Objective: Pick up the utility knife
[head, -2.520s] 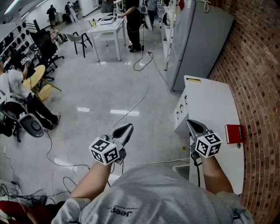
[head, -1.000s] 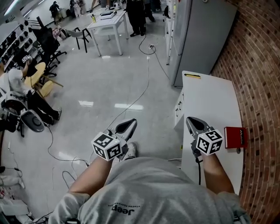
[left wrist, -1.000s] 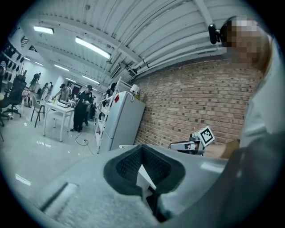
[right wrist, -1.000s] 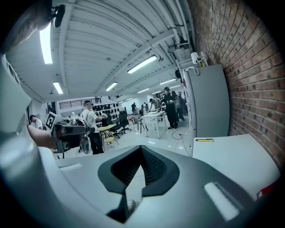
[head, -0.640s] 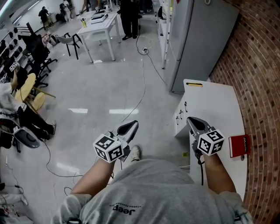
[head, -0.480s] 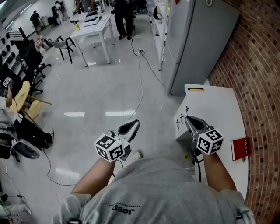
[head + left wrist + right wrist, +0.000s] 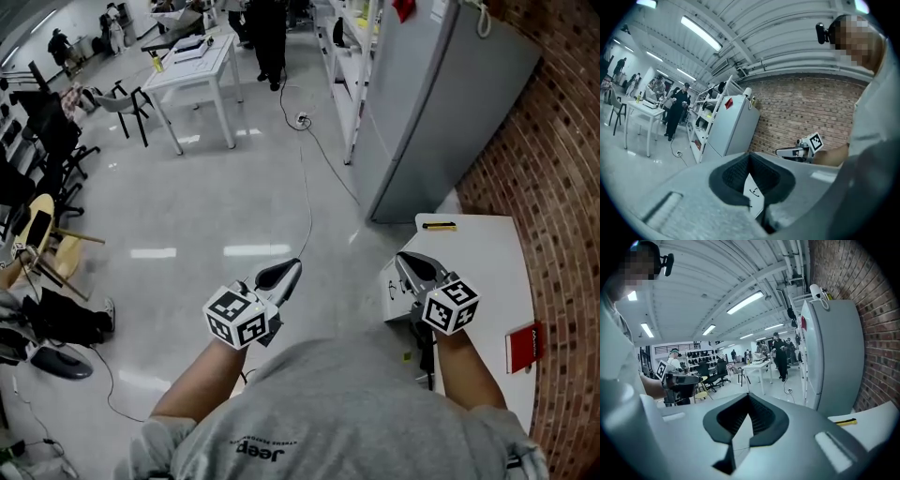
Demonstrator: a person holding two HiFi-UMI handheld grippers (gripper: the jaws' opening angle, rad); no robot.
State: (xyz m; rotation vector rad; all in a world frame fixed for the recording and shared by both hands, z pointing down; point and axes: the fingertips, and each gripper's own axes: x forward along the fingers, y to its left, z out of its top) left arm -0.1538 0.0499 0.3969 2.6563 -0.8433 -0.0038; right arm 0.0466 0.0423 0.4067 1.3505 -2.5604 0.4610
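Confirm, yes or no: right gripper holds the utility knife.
No: the utility knife lies on the white cabinet, ahead of the empty right gripper.

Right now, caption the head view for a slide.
Left gripper and right gripper shut, empty; utility knife on white cabinet ahead.

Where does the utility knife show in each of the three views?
Head view: utility knife at the far edge of the white cabinet, right of centre.
Left gripper view: not in it.
Right gripper view: utility knife low at the right.
Shared landmark: the grey fridge, in all three.
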